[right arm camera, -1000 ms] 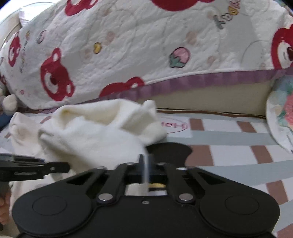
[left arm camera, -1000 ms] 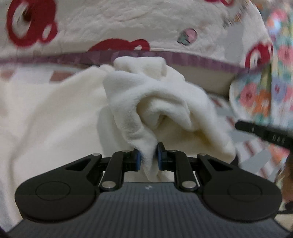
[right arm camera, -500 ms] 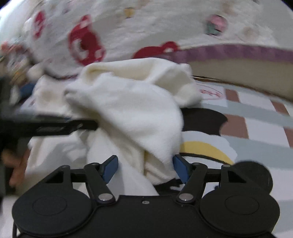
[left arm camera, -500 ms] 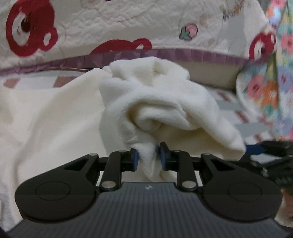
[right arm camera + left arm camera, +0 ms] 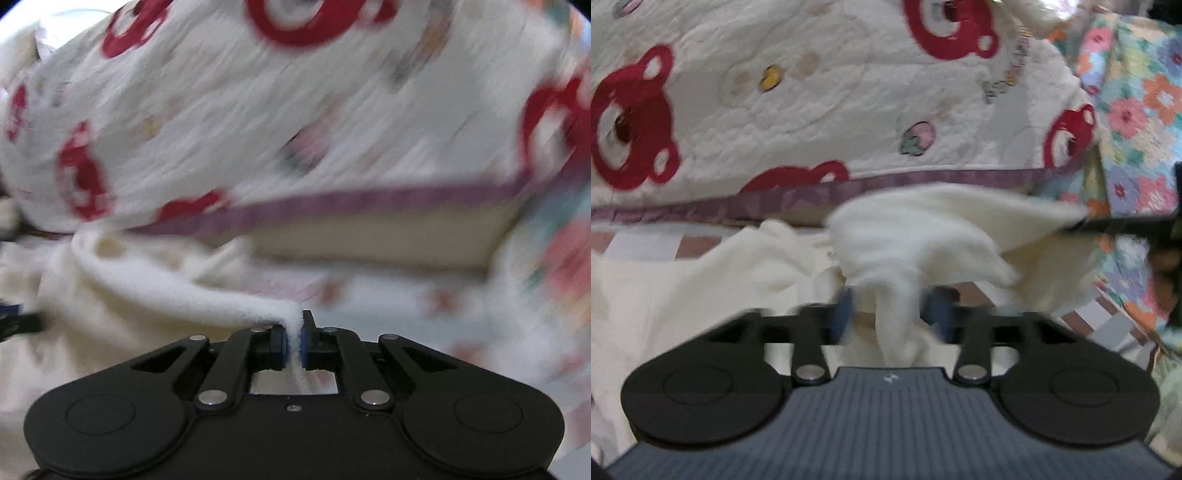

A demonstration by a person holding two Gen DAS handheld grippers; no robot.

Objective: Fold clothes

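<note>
A cream fleece garment (image 5: 923,236) is lifted in a bunch over the patterned mat. In the left wrist view my left gripper (image 5: 890,317) is blurred, its blue pads (image 5: 842,314) stand apart, and a strand of the garment runs loosely between them. My right gripper (image 5: 293,338) is shut on a thin edge of the garment (image 5: 177,291), which stretches away to the left. From the left wrist view the right gripper (image 5: 1126,225) shows as a dark bar at the far right, pulling a corner of the cloth taut.
A white quilt with red bear prints (image 5: 820,92) and a purple hem (image 5: 332,206) is draped across the back. A floral cloth (image 5: 1137,122) hangs at the right. A striped mat (image 5: 646,247) lies under the garment. The right wrist view is motion-blurred.
My right gripper, open half a second ago, has shut on the garment's edge and pulled it out sideways. My left gripper's fingers have spread wider around the cloth.
</note>
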